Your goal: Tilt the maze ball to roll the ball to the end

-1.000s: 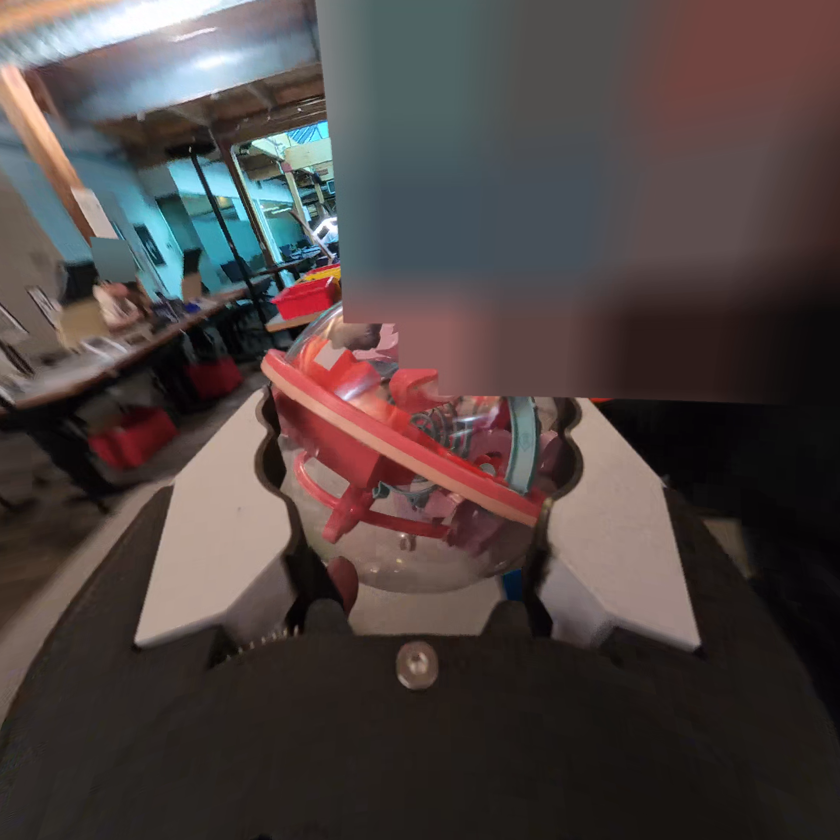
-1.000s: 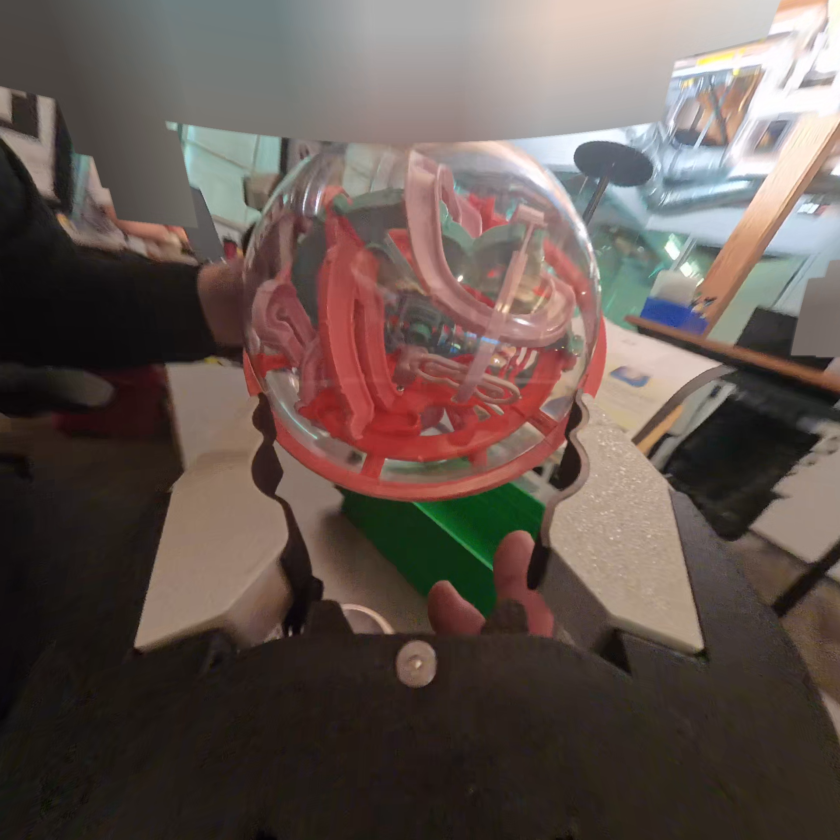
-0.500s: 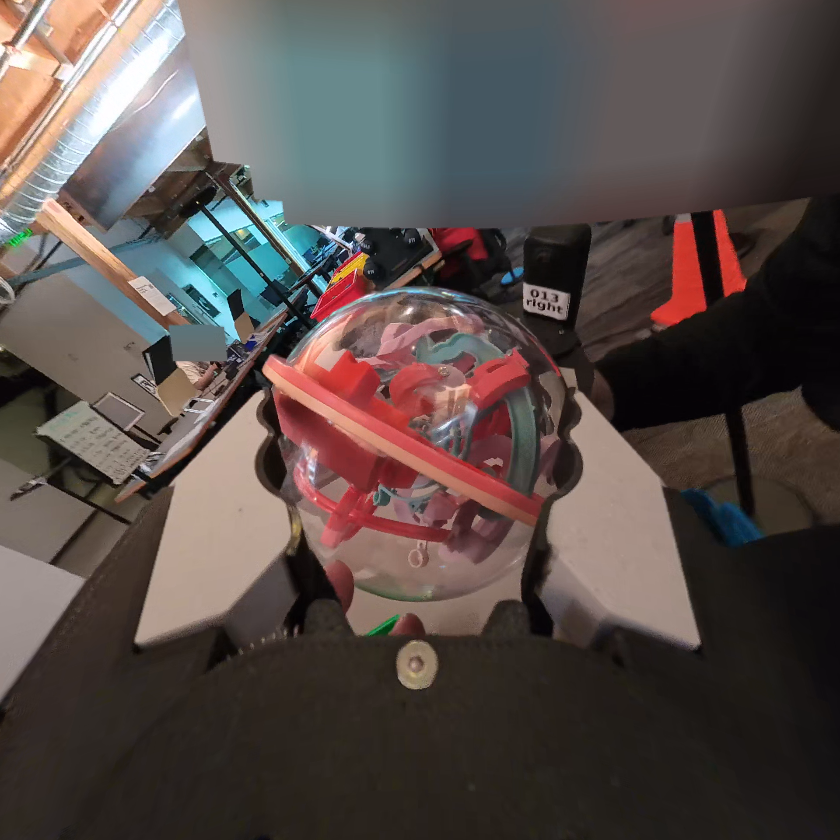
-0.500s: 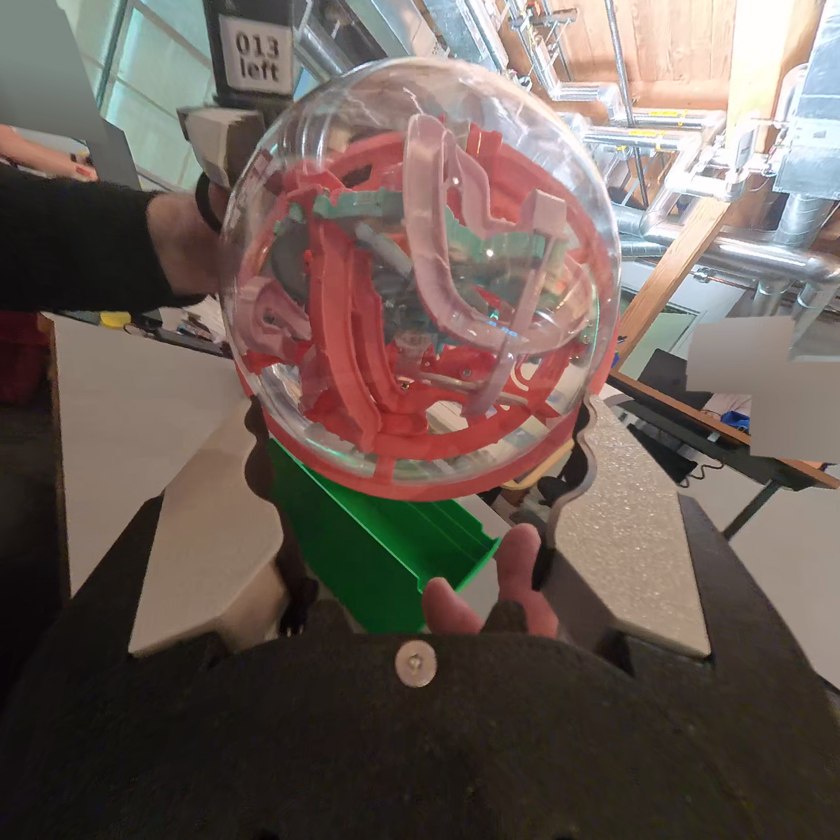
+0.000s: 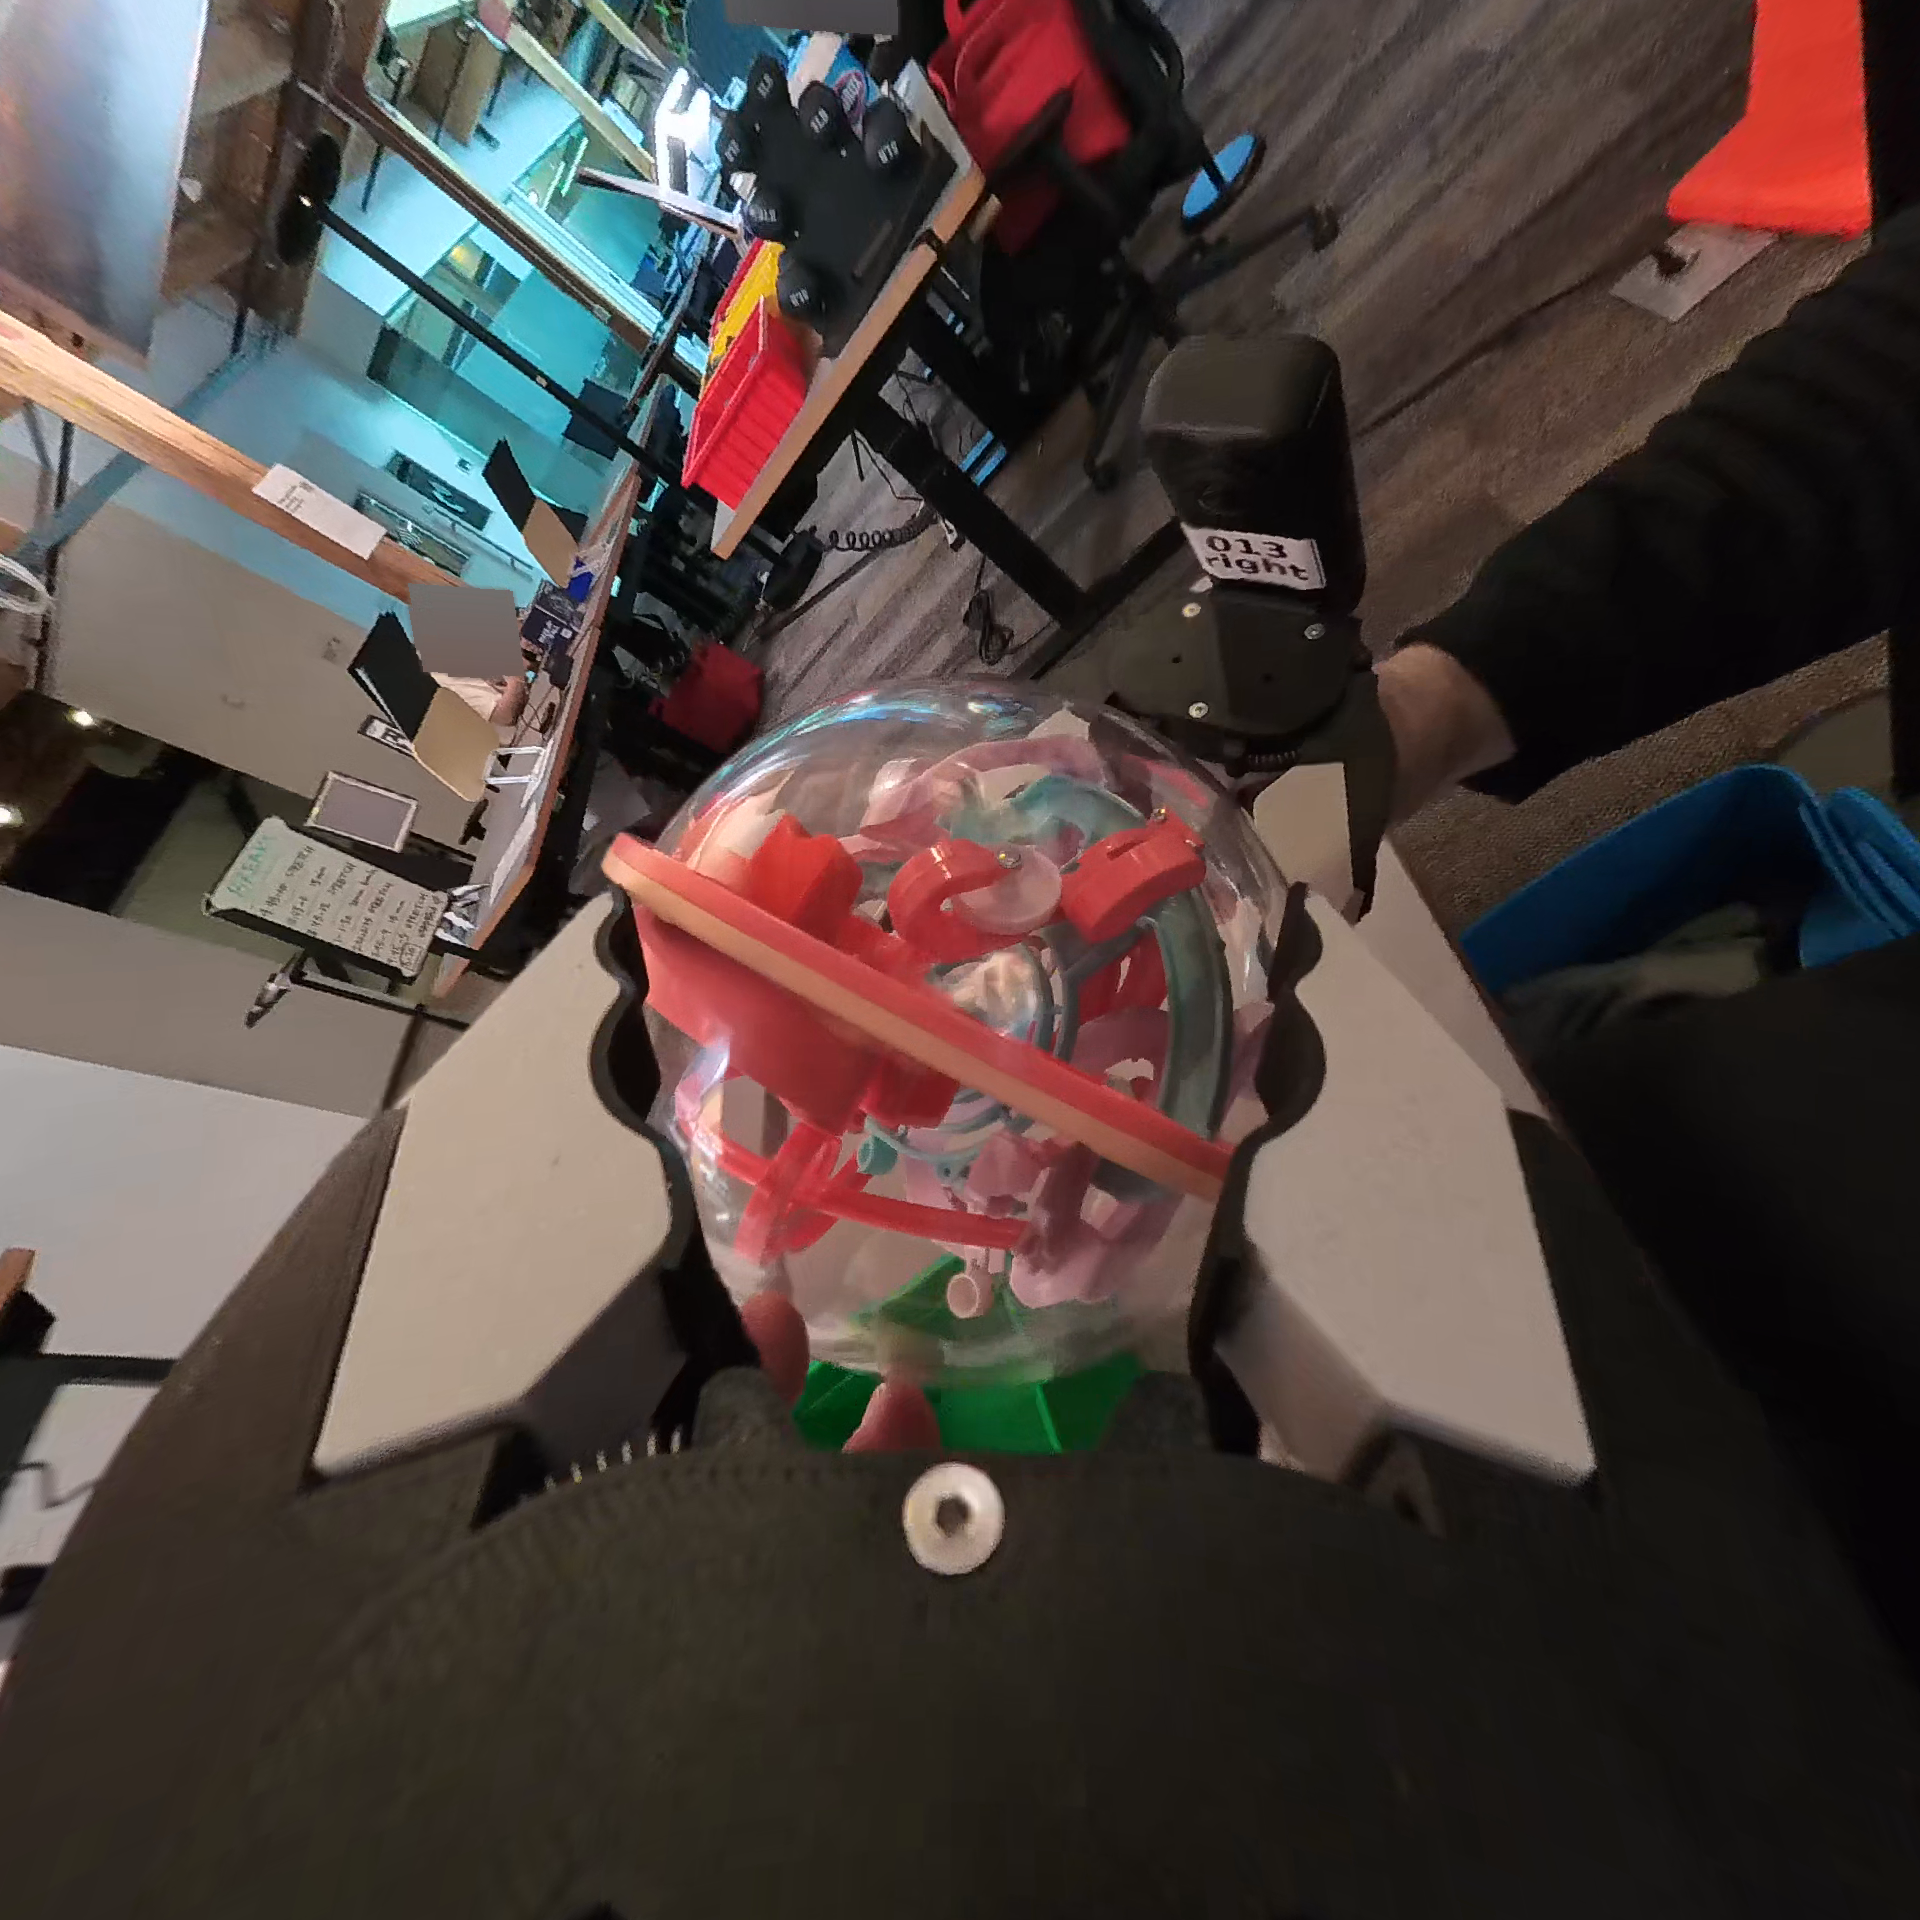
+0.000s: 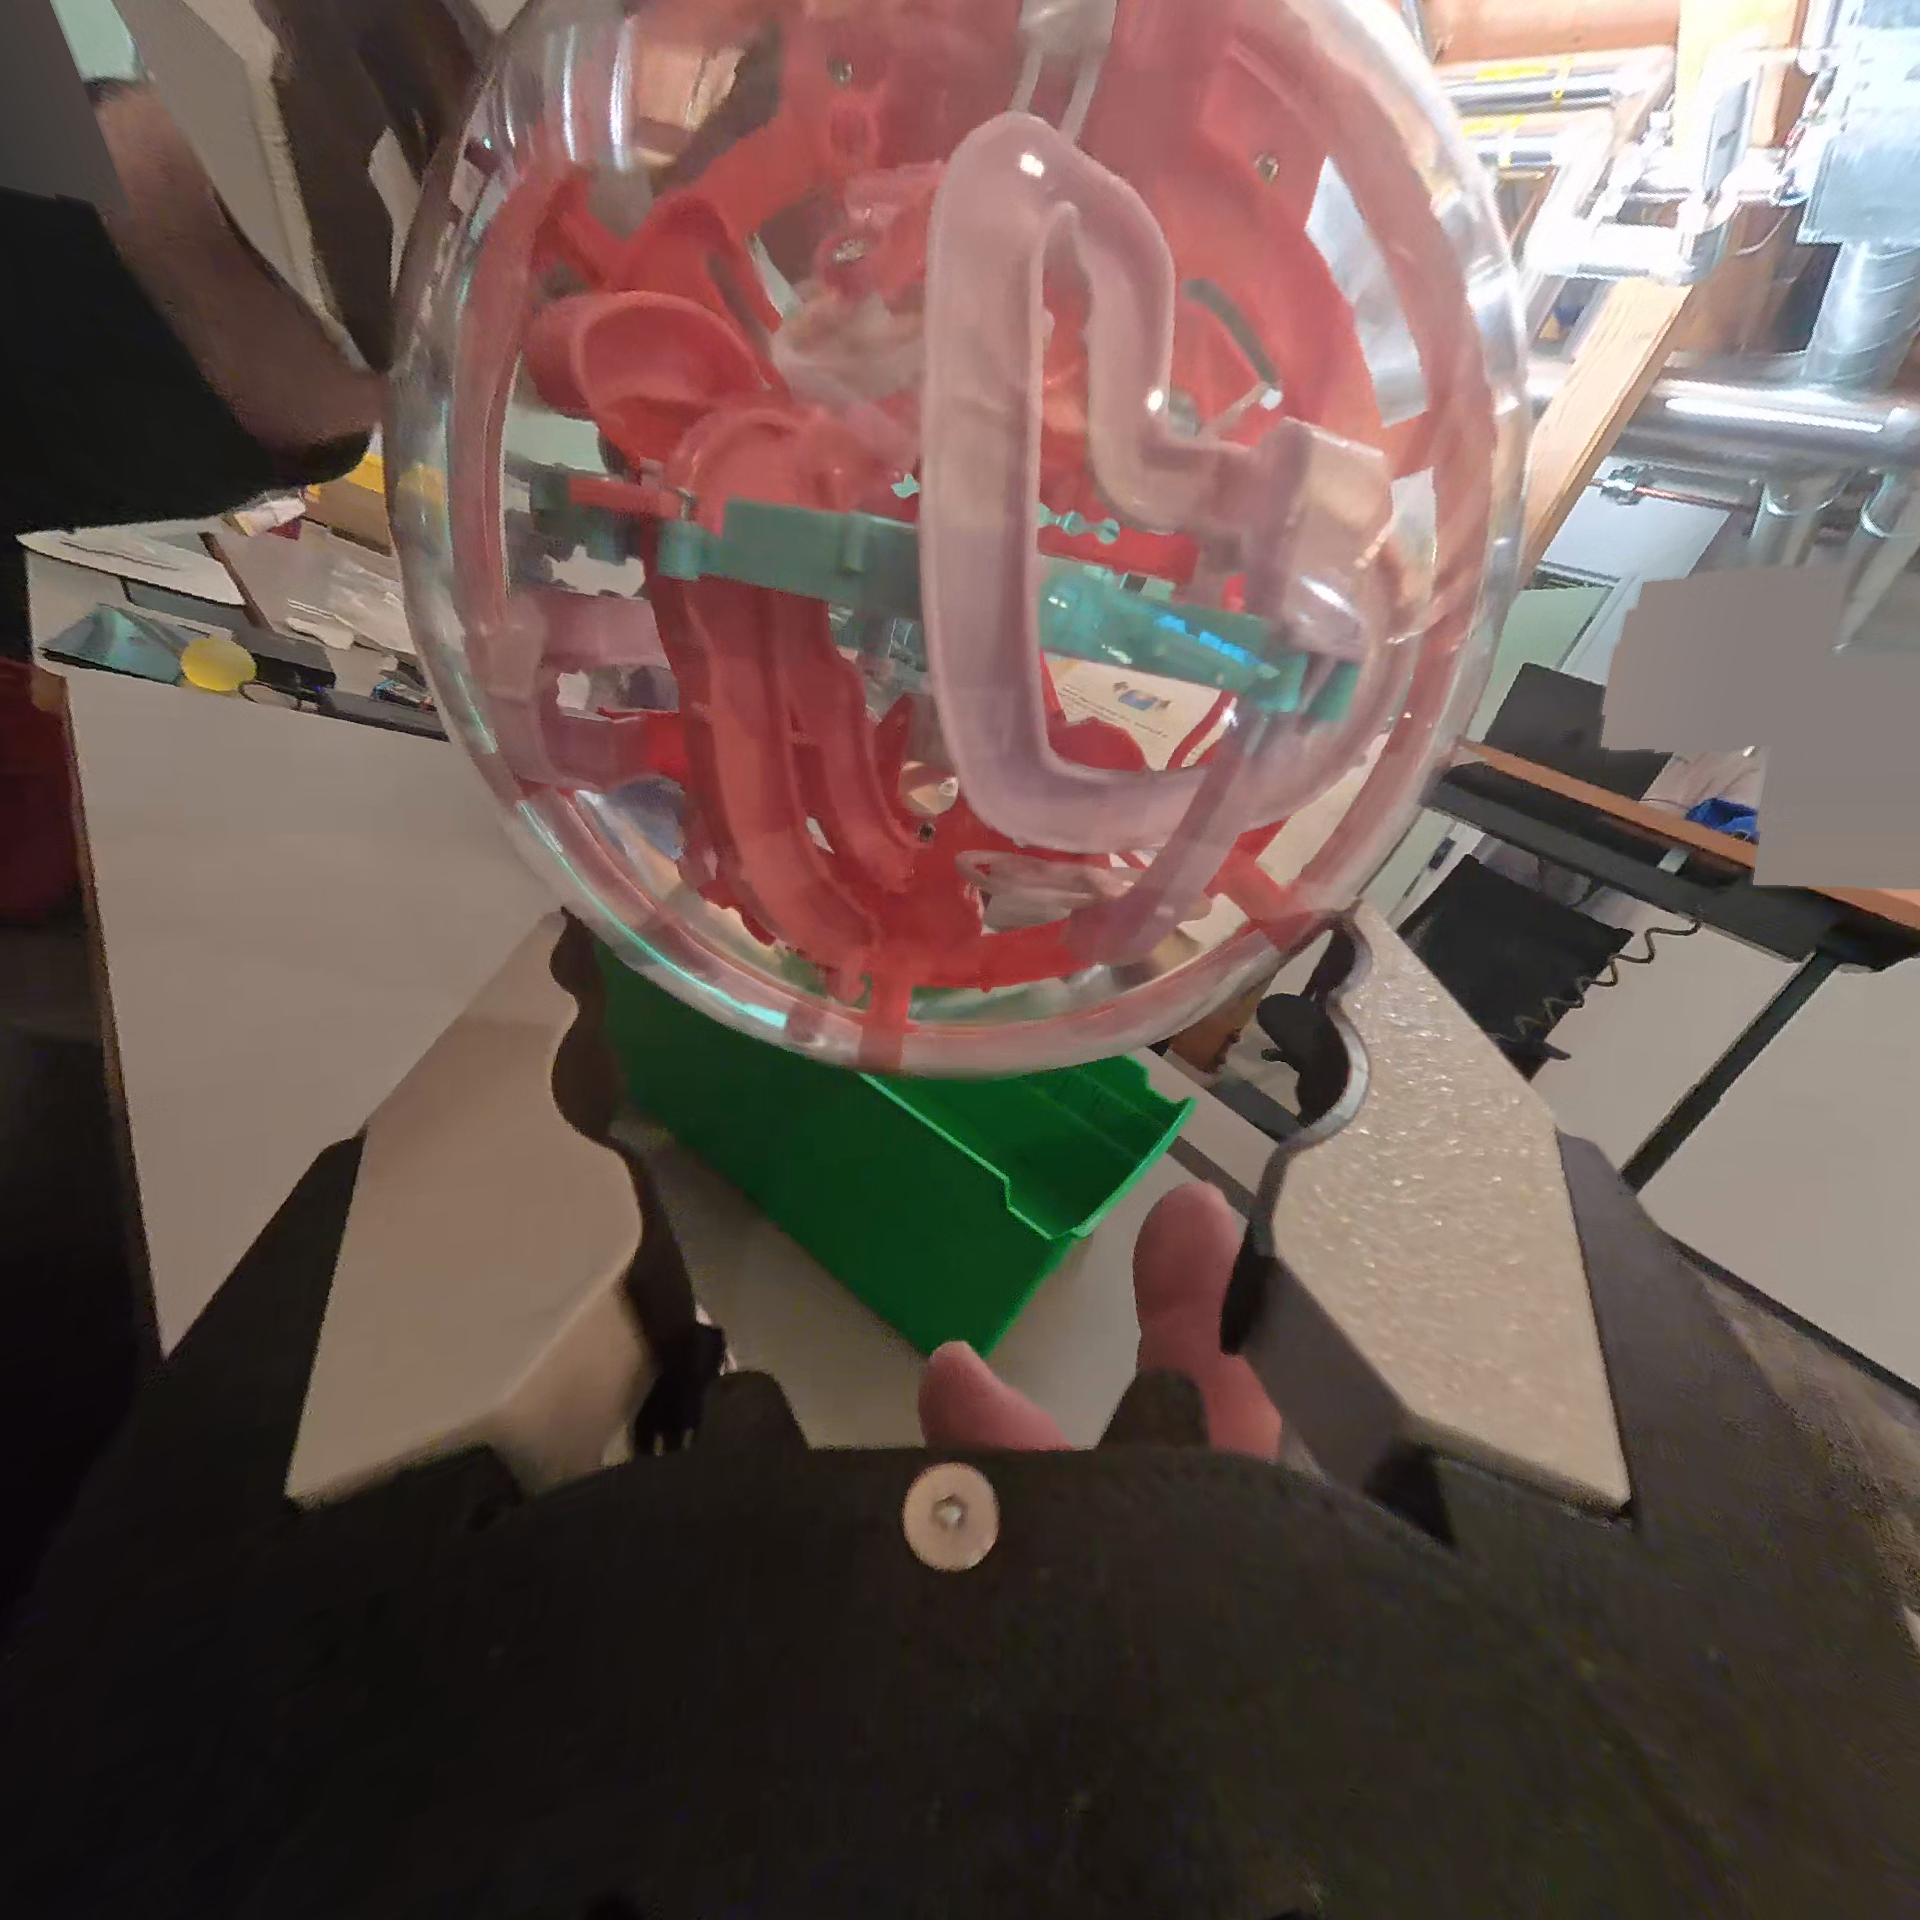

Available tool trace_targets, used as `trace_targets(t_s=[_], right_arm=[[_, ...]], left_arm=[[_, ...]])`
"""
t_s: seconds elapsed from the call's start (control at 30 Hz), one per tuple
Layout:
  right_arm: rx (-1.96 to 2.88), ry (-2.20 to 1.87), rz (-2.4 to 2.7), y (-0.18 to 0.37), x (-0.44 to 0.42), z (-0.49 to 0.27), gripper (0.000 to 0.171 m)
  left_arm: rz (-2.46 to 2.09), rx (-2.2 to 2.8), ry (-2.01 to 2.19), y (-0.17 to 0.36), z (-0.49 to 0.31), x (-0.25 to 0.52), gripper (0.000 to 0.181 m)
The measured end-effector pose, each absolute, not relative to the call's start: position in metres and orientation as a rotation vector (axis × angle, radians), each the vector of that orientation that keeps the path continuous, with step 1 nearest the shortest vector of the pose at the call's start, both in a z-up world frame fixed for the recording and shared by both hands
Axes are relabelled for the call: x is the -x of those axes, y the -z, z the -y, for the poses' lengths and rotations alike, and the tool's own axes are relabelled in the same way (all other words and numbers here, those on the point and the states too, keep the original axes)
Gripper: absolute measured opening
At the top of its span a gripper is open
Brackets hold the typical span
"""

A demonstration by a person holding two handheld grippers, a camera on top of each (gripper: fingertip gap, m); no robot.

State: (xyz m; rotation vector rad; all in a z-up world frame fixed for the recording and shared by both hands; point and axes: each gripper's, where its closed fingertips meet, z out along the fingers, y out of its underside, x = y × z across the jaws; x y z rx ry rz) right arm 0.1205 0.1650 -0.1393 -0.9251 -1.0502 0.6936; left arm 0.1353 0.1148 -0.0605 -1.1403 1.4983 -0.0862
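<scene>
The maze ball (image 5: 951,1023), pinched between the fingers of the left gripper (image 5: 951,1049) and propped by the right gripper (image 6: 951,997) whose fingers bracket its underside, has rolled further over above the green bin (image 6: 904,1153), so tilting continues.

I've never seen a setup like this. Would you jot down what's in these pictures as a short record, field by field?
Main object: maze ball, a clear sphere with red, pink and teal tracks inside
Left gripper: shut on the maze ball, one finger at each side
Right gripper: fingers at the lower sides of the sphere; whether it grips cannot be told
Ball's position: held in the air above a green bin
Small rolling ball: cannot be picked out
Surface below: white table
Background: desks, a red bin
</scene>
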Motion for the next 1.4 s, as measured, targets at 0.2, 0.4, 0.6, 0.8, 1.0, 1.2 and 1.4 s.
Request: trace_targets(t_s=[0.2, 0.4, 0.6, 0.8, 1.0, 1.2, 1.4], right_arm=[[1.007, -0.751, 1.143, 0.167, -0.122, -0.158, 0.133], [1.198, -0.788, 1.283, 0.232, -0.124, -0.157, 0.133], [1.419, -0.85, 1.433, 0.288, -0.119, -0.16, 0.133], [1.488, -0.872, 1.52, 0.289, -0.106, -0.162, 0.134], [1.499, -0.843, 1.604, 0.283, -0.103, -0.159, 0.133], [1.505, -0.864, 1.612, 0.277, -0.106, -0.157, 0.13], [1.516, -0.937, 1.542, 0.268, -0.117, -0.163, 0.128]], left_arm=[[-1.265, 1.2, 0.359, 0.086, -0.123, -0.116, 0.117], [-0.964, 1.256, 0.662, 0.154, -0.137, -0.095, 0.116], [-0.743, 1.404, 0.817, 0.216, -0.15, -0.078, 0.116], [-0.612, 1.49, 0.913, 0.233, -0.155, -0.055, 0.117], [-0.616, 1.717, 1.009, 0.258, -0.146, -0.04, 0.116], [-0.706, 1.799, 0.96, 0.264, -0.139, -0.037, 0.111], [-0.792, 1.804, 0.857, 0.261, -0.13, -0.032, 0.099]])
